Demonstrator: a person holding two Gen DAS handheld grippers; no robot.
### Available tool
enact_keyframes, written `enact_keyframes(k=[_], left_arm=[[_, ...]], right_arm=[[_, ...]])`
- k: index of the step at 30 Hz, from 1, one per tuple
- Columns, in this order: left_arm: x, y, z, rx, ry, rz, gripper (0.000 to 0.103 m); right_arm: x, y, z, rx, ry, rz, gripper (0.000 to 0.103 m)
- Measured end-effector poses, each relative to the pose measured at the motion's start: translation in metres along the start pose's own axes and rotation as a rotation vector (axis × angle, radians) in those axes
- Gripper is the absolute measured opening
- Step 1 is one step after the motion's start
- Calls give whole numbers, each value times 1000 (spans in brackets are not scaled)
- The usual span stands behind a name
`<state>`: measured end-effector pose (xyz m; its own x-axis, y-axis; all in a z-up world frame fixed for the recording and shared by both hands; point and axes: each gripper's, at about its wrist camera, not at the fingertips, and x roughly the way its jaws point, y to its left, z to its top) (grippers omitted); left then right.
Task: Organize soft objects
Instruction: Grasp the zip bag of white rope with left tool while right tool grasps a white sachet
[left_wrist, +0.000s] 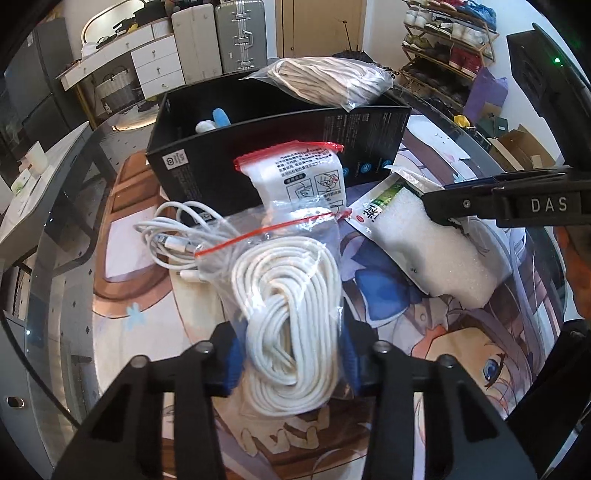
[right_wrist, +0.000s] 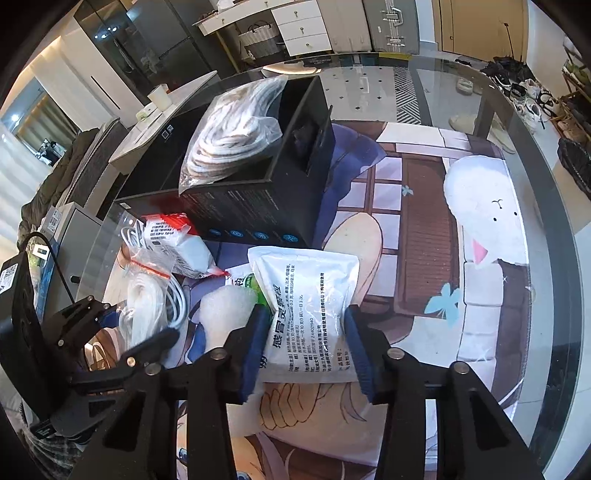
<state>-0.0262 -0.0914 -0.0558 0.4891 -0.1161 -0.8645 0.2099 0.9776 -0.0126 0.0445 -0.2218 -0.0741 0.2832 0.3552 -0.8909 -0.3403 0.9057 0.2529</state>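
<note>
My left gripper (left_wrist: 290, 356) is shut on a clear zip bag of coiled white rope (left_wrist: 291, 314) lying on the printed mat (left_wrist: 406, 332); its blue pads press both sides of the coil. My right gripper (right_wrist: 306, 350) is shut on a white printed pouch (right_wrist: 310, 295), pinched between its blue pads. A white foam sponge in a green-labelled pack (left_wrist: 436, 254) lies between the two. A finger of the right gripper (left_wrist: 461, 203) hangs over that sponge. The open black box (left_wrist: 258, 147) stands behind, with another bag of rope (left_wrist: 328, 81) resting across its top.
A red-sealed zip bag with white contents (left_wrist: 306, 173) leans on the box. A loose white charging cable (left_wrist: 177, 236) lies left of the rope bag. The glass table's edge (right_wrist: 546, 184) curves round the mat. Furniture and a shoe rack (left_wrist: 443, 48) stand beyond.
</note>
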Motion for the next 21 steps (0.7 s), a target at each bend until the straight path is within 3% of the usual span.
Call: enact_keyframes(k=[4, 5, 8, 21], left_arm=[[-3, 4, 0, -4, 6, -6, 32], [-4, 5, 0, -5, 7, -7, 30], [-6, 9, -2, -7, 15, -9, 28], [-22, 37, -7, -50, 20, -11, 27]], right_arm=[[-2, -1, 0, -1, -1, 8, 31], [-3, -1, 0, -3, -3, 16, 20], [-8, 4, 2, -15, -11, 1, 10], [-27, 17, 6, -25, -35, 35, 8]])
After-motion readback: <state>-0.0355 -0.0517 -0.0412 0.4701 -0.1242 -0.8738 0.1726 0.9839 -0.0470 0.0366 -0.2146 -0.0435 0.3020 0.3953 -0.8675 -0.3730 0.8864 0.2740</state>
